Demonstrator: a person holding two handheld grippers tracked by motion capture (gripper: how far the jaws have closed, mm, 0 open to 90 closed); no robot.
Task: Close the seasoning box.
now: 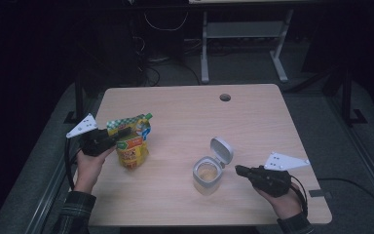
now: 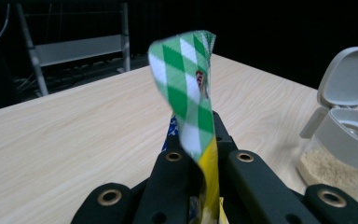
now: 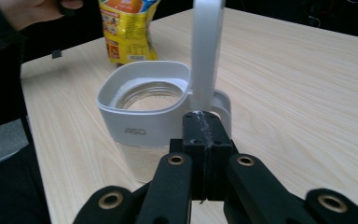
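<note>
left gripper was clamped on the floppy green-checked top of the yellow plastic pouch; soft, likely slippery; right gripper closed, empty, behind the clear lidded jar

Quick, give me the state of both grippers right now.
Left gripper: closed on the top edge of the pouch.
Right gripper: closed, holding nothing, just short of the open jar.

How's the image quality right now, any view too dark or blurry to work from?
High view: dim and soft, floor nearly black, table readable. Left gripper view: pouch sharp, jar slightly soft. Right gripper view: jar rim crisp, the near fingers a little blurred.
</note>
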